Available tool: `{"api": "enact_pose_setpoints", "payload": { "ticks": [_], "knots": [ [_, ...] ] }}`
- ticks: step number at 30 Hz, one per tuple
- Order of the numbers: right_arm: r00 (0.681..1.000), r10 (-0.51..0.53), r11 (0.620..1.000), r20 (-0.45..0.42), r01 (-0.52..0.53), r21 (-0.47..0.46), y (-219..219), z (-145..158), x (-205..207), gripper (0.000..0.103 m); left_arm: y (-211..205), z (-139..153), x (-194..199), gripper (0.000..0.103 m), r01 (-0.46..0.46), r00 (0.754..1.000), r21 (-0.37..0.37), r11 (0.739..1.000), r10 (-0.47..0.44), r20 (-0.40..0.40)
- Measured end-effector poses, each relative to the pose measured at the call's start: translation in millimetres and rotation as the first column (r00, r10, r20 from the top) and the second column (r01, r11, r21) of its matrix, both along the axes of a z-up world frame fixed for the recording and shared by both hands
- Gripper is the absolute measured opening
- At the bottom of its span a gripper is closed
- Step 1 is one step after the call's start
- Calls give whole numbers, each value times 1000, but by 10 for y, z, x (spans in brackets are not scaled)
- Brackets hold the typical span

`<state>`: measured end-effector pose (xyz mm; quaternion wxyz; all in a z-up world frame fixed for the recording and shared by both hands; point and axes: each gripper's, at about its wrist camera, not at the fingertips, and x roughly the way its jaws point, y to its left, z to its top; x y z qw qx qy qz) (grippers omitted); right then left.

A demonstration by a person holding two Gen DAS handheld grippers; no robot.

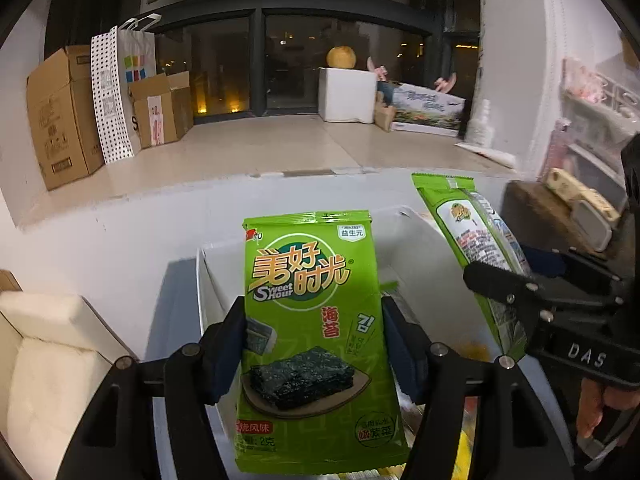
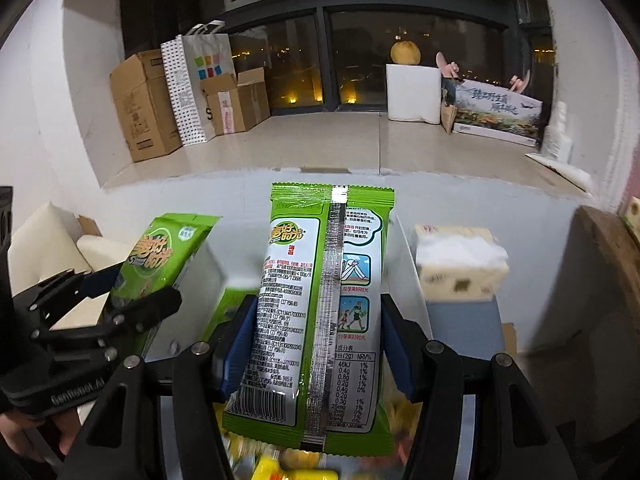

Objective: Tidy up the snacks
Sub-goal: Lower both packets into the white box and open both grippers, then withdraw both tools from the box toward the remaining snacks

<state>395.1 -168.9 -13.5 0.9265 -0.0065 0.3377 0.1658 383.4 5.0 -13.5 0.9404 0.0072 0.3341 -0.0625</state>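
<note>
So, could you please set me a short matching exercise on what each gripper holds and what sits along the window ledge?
Things:
1. left gripper
2. right gripper
3. round yellow fruit
4. polka-dot bag

States or places:
A. on the white box
B. holds a green seaweed packet, front side to the camera
C. between cardboard boxes
D. holds a packet showing its back seam and nutrition table

Pairs: 1-B, 2-D, 3-A, 4-C

Left gripper (image 1: pixel 314 344) clamped on seaweed packet (image 1: pixel 316 336), tilted downward; right gripper (image 2: pixel 316 344) alongside, gripping second packet (image 2: pixel 320 312).
</note>
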Motion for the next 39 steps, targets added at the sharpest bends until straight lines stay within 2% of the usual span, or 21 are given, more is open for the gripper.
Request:
{"api": "enact_pose_setpoints", "payload": {
  "ticks": [5, 6, 7, 8, 9, 10, 15, 22, 26, 29, 33, 36, 39],
  "knots": [
    [1000, -3, 1000, -29, 2, -18, 26, -90, 326, 66, 44, -102, 276, 76, -8, 1000, 23, 1000, 8, -15],
    [999, 0, 1000, -41, 0, -6, 18, -112, 362, 72, 57, -125, 308, 81, -12, 1000, 27, 1000, 13, -14],
    [998, 4, 1000, -58, -4, 8, 1, -146, 381, 75, 75, -150, 324, 100, -9, 1000, 24, 1000, 10, -14],
    [997, 9, 1000, -77, -7, 17, -4, -182, 405, 86, 88, -164, 335, 103, -6, 1000, 20, 1000, 6, -13],
    [996, 0, 1000, -94, 0, 0, 3, -221, 426, 95, 107, -177, 327, 103, -6, 1000, 18, 1000, 6, -9],
    [996, -20, 1000, -86, 19, -22, 1, -245, 421, 96, 125, -193, 318, 103, -9, 1000, 18, 1000, 9, -11],
    [997, -22, 999, -79, 20, -28, 12, -269, 350, 96, 164, -220, 243, 103, -27, 1000, 35, 999, 28, -10],
    [1000, -23, 1000, -20, 23, 2, -28, -52, 38, 96, 145, -126, 23, 103, -30, 1000, 37, 999, 30, -2],
    [999, -33, 999, 19, 33, 11, -119, 53, -366, 97, 95, -101, -271, 103, -41, 999, 66, 997, 40, 13],
    [999, -37, 999, 23, 37, 29, -213, 24, -704, 97, 94, -124, -595, 103, -23, 1000, 31, 999, 23, 11],
    [999, -51, 994, -19, 53, 95, -388, -132, -1225, 103, 128, -242, -1122, 103, -39, 999, 1, 999, 39, 14],
    [997, -64, 994, -43, 68, 86, -441, -292, -1558, 103, 146, -387, -1476, 103, -48, 999, -19, 999, 48, 13],
    [994, -83, 993, -68, 88, 81, -451, -478, -1864, 103, 153, -524, -1916, 103, -66, 996, -3, 998, 66, 62]
  ]
}}
